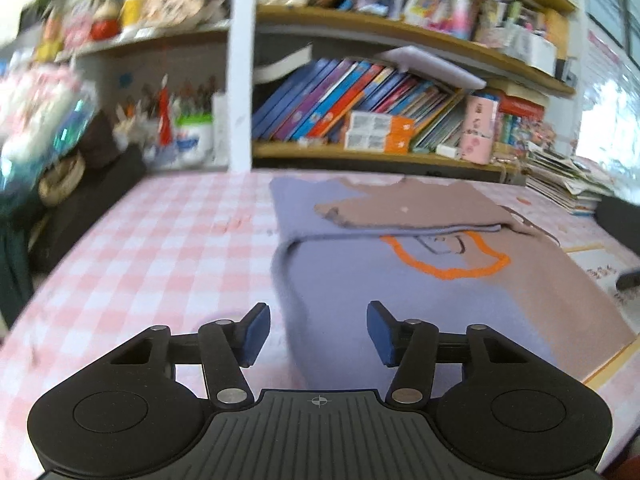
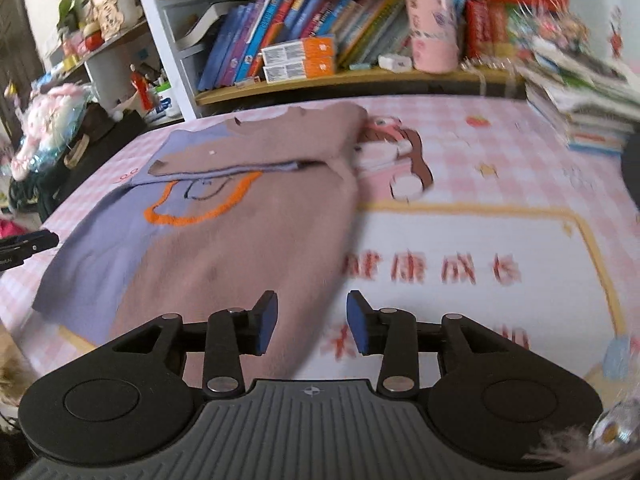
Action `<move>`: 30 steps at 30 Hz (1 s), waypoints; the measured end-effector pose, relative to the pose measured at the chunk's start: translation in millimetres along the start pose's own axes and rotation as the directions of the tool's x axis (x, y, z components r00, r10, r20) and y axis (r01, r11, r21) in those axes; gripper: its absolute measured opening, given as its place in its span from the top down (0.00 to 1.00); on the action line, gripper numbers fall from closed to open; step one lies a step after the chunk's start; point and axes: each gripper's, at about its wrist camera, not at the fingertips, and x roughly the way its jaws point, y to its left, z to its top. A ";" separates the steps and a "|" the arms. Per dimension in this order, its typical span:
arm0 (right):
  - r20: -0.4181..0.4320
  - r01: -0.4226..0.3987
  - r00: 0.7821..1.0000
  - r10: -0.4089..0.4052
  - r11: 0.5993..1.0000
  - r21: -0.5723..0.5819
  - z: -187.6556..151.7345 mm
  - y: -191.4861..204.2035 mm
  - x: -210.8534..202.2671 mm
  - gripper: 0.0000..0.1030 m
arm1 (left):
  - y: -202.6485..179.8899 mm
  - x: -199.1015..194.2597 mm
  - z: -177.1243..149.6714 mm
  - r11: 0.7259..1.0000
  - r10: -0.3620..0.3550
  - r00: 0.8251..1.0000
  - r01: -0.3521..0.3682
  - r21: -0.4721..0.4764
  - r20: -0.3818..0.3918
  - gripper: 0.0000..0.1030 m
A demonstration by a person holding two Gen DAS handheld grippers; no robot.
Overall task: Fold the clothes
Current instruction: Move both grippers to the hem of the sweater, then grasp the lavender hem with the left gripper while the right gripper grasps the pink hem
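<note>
**Sweater half folded, both sets of fingers empty**

While the shelves (image 1: 400,152) fill the back of both views, crammed with slanting books (image 2: 280,36) and boxes, my desk spreads out below them under a pink-and-white checked cloth (image 1: 160,248). Toward the right side of that cloth sits a large white printed panel with a yellow border and red characters (image 2: 460,248), and above it a cartoon figure is printed.

On the cloth lies the sweater (image 2: 224,240), flat, part lilac and part dusty brown, with an orange outline (image 1: 448,264) stitched across its front. Its sleeve (image 2: 256,148) is folded across the chest and lies on top of the body, just above the orange outline. The sweater's right edge overlaps the white panel; its lower hem comes close to me.

My left gripper (image 1: 318,334) hovers low over the sweater's left edge, its blue-padded fingers (image 1: 256,334) spread apart with nothing between them; cloth shows under one finger and lilac knit under the other. My right gripper (image 2: 312,322) hangs over the sweater's lower right corner, fingers also spread and empty, the left one over brown knit and the right one over the white panel. I cannot tell whether either touches the fabric.

A pink patterned cup (image 2: 434,24) stands on the lowest shelf beside the books.
</note>
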 end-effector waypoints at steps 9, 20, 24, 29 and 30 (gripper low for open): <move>0.007 -0.120 0.993 0.120 0.986 0.116 -27.0 -8.7 -2.9 0.59 | 12.5 7.1 -15.4 0.990 -0.032 0.994 0.017 -0.138 -0.101 0.54; 0.097 -0.220 0.973 0.210 0.968 0.121 -3.7 1.8 -3.5 0.91 | 10.0 5.3 14.5 0.959 -0.184 0.983 0.180 -0.221 0.001 0.96; 0.091 -0.223 0.973 0.213 0.968 0.114 3.8 3.9 -4.7 0.91 | 9.7 10.1 15.1 0.957 -0.205 0.977 0.190 -0.217 -0.050 0.93; 0.034 -0.203 0.979 0.200 0.962 0.184 -10.6 -11.4 4.0 0.87 | 29.7 13.9 -4.3 0.933 -0.217 0.970 0.173 -0.316 -0.109 0.87; 0.030 -0.207 0.978 0.205 0.957 0.202 -13.3 -15.5 5.0 0.87 | 32.4 13.8 -7.8 0.925 -0.227 0.967 0.177 -0.336 -0.118 0.86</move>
